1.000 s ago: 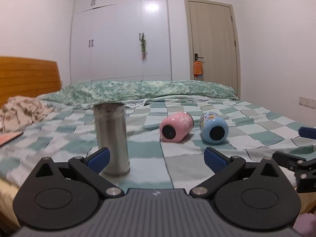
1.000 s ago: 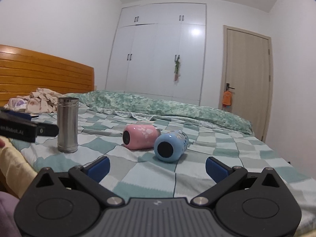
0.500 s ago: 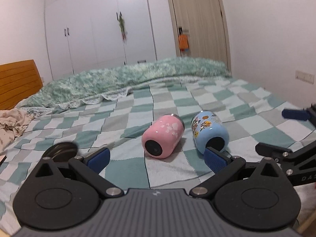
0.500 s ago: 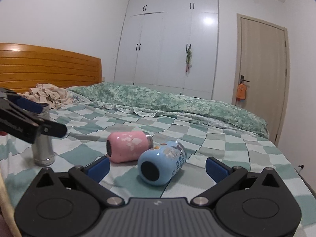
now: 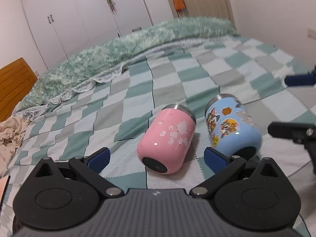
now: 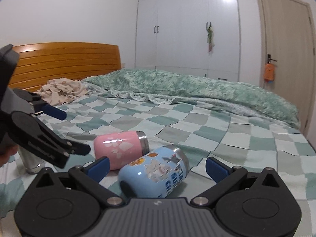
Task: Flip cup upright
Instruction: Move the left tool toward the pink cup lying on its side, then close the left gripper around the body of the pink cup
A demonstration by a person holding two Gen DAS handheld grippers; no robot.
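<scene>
Left wrist view: left gripper fingers spread wide, holding nothing. Pink cup lies on its side on the checkered bedspread, dark base toward the camera, steel rim pointing away, sitting between the two blue pads but not touched by them. Blue cartoon cup also on its side just to the right of the pink one, base toward camera, partly behind the right pad; whether the two cups touch I can't tell. Right gripper's fingers show at the right edge, near the blue cup.

Right wrist view: right gripper fingers wide, nothing held. Blue cartoon cup lies tilted between them, close in. Pink cup on its side just behind-left of it. Left gripper enters from the left, fingers spread, near the pink cup. Steel tumbler stands upright behind it, mostly hidden. Crumpled cloth by the wooden headboard; green duvet across the far side of the bed.
</scene>
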